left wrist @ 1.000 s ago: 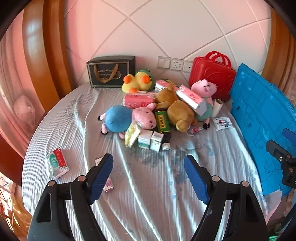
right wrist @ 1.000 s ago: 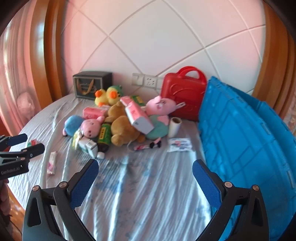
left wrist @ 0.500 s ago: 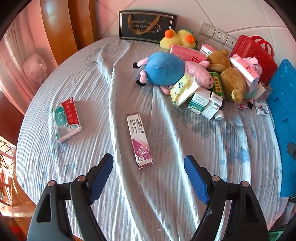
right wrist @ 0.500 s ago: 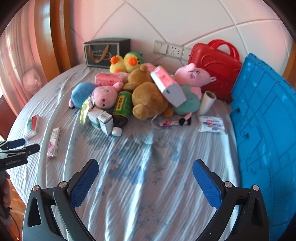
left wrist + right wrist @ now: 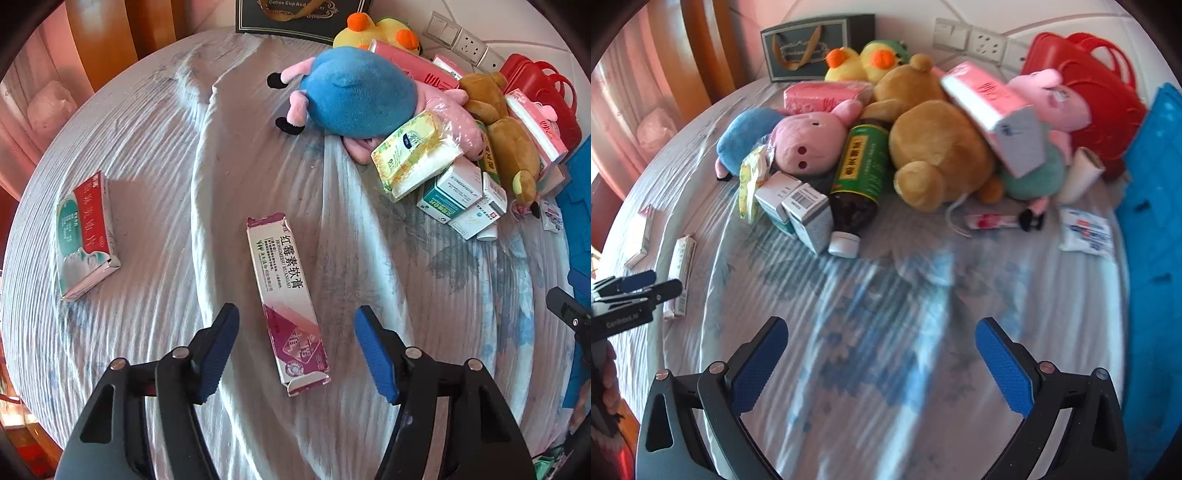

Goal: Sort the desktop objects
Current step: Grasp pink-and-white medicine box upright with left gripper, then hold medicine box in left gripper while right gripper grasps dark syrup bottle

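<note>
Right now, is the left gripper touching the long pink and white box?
Apart. In the left wrist view, bedsheet shows between each pad of the left gripper and the long pink and white box; its jaws have just been closing.

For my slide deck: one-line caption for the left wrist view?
Left gripper, fingers closing, straddles a long ointment box on the cloth-covered table; not yet gripped.

Between the blue-padded jaws of the left gripper (image 5: 295, 347) lies a white and magenta carton (image 5: 286, 301) with black lettering. Left of the jaws sits a red, teal and white box (image 5: 85, 234). The counter's cloth (image 5: 166, 155) is pale grey with faded blue leaf prints. Beyond the jaws lie a blue and pink plush pig (image 5: 364, 98), a brown bear (image 5: 938, 144) and a green-labelled brown bottle (image 5: 860, 177).
</note>
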A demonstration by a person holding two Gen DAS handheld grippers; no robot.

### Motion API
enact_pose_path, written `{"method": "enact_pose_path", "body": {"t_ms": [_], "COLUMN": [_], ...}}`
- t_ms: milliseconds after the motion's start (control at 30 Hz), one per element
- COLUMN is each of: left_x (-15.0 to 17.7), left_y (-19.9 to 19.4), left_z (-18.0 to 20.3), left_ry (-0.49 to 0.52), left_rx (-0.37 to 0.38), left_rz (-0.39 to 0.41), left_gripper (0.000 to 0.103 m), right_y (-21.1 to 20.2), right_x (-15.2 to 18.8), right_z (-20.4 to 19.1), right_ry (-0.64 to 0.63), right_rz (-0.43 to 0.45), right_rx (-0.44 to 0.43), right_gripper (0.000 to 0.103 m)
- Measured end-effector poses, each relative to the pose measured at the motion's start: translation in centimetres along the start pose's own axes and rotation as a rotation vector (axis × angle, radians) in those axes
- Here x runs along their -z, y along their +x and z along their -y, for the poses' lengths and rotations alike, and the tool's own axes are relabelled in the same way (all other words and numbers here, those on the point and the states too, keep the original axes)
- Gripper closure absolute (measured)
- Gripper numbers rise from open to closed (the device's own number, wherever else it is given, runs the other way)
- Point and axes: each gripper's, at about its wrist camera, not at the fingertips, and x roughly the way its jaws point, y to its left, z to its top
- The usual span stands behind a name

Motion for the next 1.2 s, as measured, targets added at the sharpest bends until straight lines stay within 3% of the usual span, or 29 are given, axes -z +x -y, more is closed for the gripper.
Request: {"method": "enact_pose_path", "body": {"t_ms": [133, 200, 267, 300, 367, 533, 800, 867, 1067, 1200], "left_x": [-0.4, -0.7, -1.2, -1.5, -2.0, -3.3, -6.8, -7.6, -8.2, -9.3], "left_y": [1.7, 1.8, 1.8, 1.9, 1.9, 1.8, -1.1, -1.5, -0.4, 0.6], "left_z": [0.3, 0.6, 0.7, 0.7, 0.8, 2.0, 5.6, 6.3, 7.6, 6.5], "left_ry": [0.018, 0.038, 0.040, 0.040, 0.044, 0.066, 0.111, 0.122, 0.132, 0.131], "left_rx": [-0.019, -0.040, -0.054, -0.052, -0.049, -0.044, -0.018, -0.010, -0.012, -0.013], "left_rz": [-0.031, -0.009, 0.004, 0.009, 0.014, 0.026, 0.128, 0.148, 0.162, 0.162], "left_gripper": [0.056, 0.062, 0.069, 0.070, 0.075, 0.075, 0.075, 0.075, 0.075, 0.075], "right_y": [3.5, 4.8, 5.9, 6.3, 7.0, 7.5, 8.4, 8.2, 10.0, 10.2], "right_x": [-1.8, -2.6, -3.3, -3.6, -4.2, -5.6, -7.5, -8.0, -8.9, -9.1], "right_z": [-0.6, -0.8, -0.9, -0.9, -0.5, 0.1, -0.1, 0.1, 0.5, 0.6], "right_ry": [-0.005, -0.008, -0.006, 0.000, 0.020, 0.043, 0.056, 0.093, 0.124, 0.131], "right_rz": [-0.033, -0.034, -0.036, -0.039, -0.042, -0.022, -0.010, 0.004, -0.016, -0.020], "right_rx": [-0.031, -0.043, -0.051, -0.056, -0.074, -0.101, -0.133, -0.152, -0.138, -0.133], "right_gripper": [0.000, 0.008, 0.047, 0.051, 0.051, 0.051, 0.051, 0.047, 0.049, 0.050]}}
